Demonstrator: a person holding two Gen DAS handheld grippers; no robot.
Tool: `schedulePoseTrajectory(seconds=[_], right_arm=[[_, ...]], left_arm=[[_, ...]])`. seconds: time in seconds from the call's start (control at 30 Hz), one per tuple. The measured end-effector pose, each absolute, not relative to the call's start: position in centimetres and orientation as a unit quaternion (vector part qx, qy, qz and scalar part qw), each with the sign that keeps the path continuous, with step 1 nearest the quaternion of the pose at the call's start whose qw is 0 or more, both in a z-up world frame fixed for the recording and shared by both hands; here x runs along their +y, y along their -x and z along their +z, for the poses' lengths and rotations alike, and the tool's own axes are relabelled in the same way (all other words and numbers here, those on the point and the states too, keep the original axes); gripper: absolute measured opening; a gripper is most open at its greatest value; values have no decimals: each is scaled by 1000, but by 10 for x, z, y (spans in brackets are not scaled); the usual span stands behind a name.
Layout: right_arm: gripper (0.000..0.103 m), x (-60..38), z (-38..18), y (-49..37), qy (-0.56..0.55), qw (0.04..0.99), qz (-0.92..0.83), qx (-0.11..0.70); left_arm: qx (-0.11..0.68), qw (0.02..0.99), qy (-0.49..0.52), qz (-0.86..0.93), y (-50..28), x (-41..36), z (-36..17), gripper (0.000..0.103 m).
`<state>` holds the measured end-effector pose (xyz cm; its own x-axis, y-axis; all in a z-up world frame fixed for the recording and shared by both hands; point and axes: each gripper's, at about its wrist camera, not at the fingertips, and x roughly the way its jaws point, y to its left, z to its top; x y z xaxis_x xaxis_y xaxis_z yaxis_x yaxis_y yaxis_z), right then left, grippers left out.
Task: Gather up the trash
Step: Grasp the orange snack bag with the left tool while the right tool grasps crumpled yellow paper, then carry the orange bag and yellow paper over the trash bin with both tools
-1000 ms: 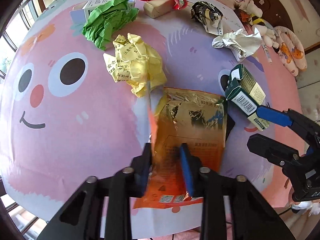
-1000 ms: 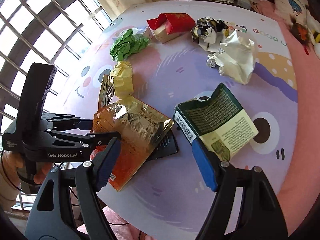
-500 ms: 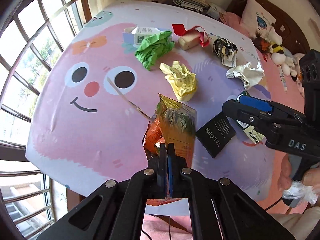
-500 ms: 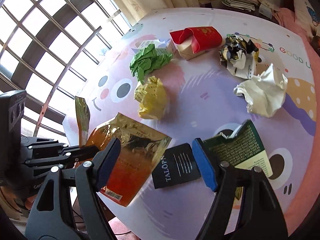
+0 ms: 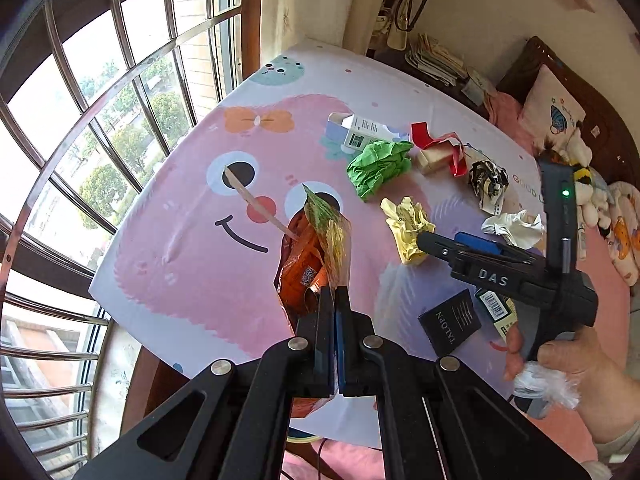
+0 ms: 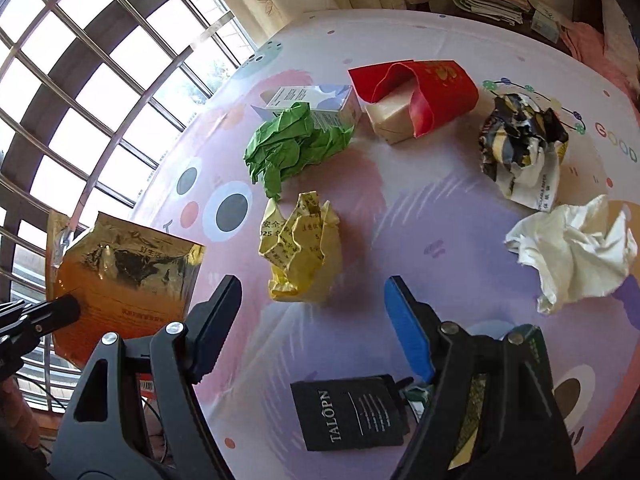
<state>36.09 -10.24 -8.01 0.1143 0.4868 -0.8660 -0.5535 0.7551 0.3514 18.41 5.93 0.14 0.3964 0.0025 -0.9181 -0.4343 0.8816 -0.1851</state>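
The foil bag (image 5: 316, 256), flat on the table (image 5: 192, 264) a second ago, now hangs in the air near the table's window edge, pinched between the left gripper (image 5: 335, 300) fingers, which have closed fully on its lower part. The right gripper (image 6: 312, 308) has shifted from the green box (image 6: 476, 396) toward the yellow paper wad (image 6: 300, 248), its fingers spread wide and empty, the wad just ahead between them. The green box is mostly hidden behind the right finger. The bag's bottom is hidden behind the left gripper. A black card (image 6: 352, 416) lies below the wad.
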Motion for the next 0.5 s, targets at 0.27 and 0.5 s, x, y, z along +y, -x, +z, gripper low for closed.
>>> schedulePoseTrajectory(seconds=[0.27, 0.5], right_arm=[[49, -73, -113, -376, 32, 732, 324, 599], [37, -88, -108, -371, -67, 701, 344, 621]], left_arm=[[529, 812, 202, 141, -177, 61, 6, 0], [526, 817, 199, 127, -164, 66, 22, 0]])
